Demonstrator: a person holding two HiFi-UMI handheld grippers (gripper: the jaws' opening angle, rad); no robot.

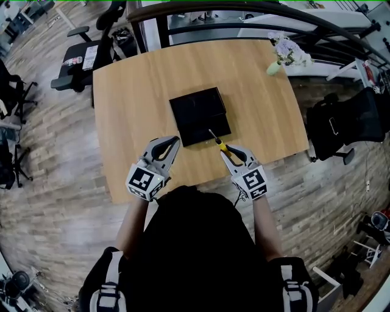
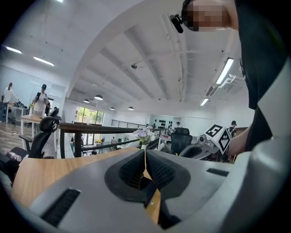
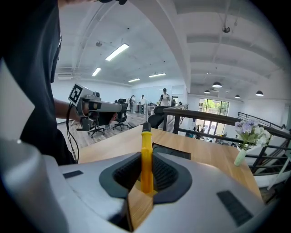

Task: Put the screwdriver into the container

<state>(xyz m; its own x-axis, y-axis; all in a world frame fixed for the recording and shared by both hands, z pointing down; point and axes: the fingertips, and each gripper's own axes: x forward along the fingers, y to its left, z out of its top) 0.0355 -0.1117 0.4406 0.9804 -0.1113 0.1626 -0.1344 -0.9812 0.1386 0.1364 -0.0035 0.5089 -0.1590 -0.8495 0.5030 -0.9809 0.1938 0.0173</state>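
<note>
My right gripper (image 1: pixel 226 150) is shut on a yellow-handled screwdriver (image 1: pixel 217 141) whose metal shaft points toward the black container (image 1: pixel 199 115) in the middle of the wooden table (image 1: pixel 134 97). In the right gripper view the yellow handle (image 3: pixel 146 159) stands pinched between the pads, with the container's rim (image 3: pixel 175 152) just beyond. My left gripper (image 1: pixel 175 144) hovers at the container's near left corner, jaws closed on nothing. The left gripper view shows its pads (image 2: pixel 154 169) pressed together with only a thin slit between them.
A small vase of pale flowers (image 1: pixel 282 56) stands at the table's far right corner. Office chairs (image 1: pixel 82 52) sit off the table's left and right (image 1: pixel 344 125) sides. A dark railing (image 1: pixel 256 12) runs behind the table. The person's torso fills the near edge.
</note>
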